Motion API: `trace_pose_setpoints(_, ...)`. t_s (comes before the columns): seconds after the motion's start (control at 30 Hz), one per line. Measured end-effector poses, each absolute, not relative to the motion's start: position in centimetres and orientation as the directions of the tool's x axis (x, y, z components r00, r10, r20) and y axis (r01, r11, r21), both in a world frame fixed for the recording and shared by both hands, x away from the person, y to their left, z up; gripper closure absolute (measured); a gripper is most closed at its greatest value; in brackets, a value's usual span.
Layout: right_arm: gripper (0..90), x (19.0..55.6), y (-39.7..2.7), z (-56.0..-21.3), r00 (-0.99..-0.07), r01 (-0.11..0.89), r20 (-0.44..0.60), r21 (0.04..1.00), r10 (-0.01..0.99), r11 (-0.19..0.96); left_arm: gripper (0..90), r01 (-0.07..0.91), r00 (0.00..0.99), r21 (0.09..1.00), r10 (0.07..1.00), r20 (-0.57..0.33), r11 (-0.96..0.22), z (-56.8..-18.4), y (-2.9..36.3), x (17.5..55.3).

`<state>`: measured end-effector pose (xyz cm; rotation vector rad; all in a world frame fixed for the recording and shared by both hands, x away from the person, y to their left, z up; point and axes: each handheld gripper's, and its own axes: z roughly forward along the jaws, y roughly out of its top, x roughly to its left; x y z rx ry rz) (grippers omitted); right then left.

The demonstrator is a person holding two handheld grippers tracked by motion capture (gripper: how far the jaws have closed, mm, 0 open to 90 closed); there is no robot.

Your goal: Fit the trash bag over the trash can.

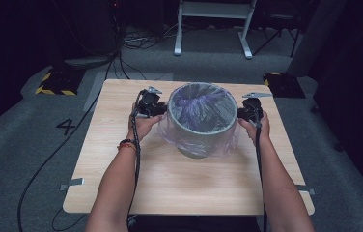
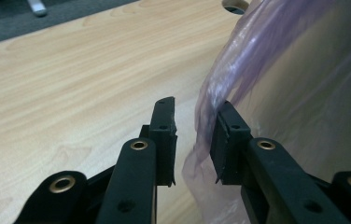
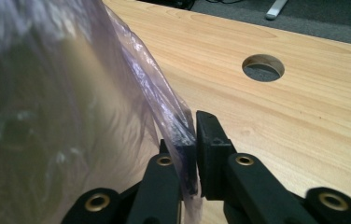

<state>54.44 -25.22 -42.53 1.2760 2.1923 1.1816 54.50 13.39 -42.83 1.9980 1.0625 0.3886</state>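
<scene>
Grey round bin [image 1: 201, 133] w/ thin purple plastic liner [image 1: 170, 135]: left gripper [image 2: 192, 135] jaws parted beside film; right gripper [image 3: 196, 140] jaws clamp film, far-right rim.

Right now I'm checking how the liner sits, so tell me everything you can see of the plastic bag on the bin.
The plastic bag is thin, translucent, purple-tinted film, crinkled and glossy. It lines the grey round bin and folds over the rim, draping loosely down the outside. The right claw pinches a fold of it; the left claw stands slightly open around another fold. The bin stands upright on the wooden table.
</scene>
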Motion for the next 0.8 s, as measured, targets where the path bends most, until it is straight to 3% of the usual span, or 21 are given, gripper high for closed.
trace_pose_setpoints(0.13, 75.8, 53.7, -25.8, -42.7, -0.554, 0.526, 0.097, 0.810, 0.827, 0.257, 56.6, 0.494, 0.607, 0.823, 0.789, -0.097, -0.279, -42.9, 14.8, 53.1)
trace_pose_setpoints(0.27, 57.7, 53.3, -26.3, -42.7, -0.542, 0.519, 0.098, 0.820, 0.835, 0.241, 38.5, 0.426, 0.627, 0.876, 0.772, -0.107, -0.225, -42.8, 16.5, 51.5)
trace_pose_setpoints(0.4, 43.3, 52.8, -26.9, -42.0, -0.555, 0.487, 0.095, 0.842, 0.827, 0.231, 22.7, 0.408, 0.631, 0.907, 0.750, -0.199, -0.103, -41.9, 18.4, 50.8)
trace_pose_setpoints(0.57, 35.2, 52.5, -27.2, -40.6, -0.548, 0.456, 0.064, 0.859, 0.834, 0.233, 19.3, 0.357, 0.661, 0.927, 0.732, -0.165, -0.113, -39.7, 18.8, 50.1)
trace_pose_setpoints(0.8, 33.1, 51.6, -27.9, -38.8, -0.563, 0.410, -0.008, 0.865, 0.826, 0.289, 19.8, 0.294, 0.736, 0.901, 0.677, -0.001, -0.318, -38.6, 18.0, 48.2)
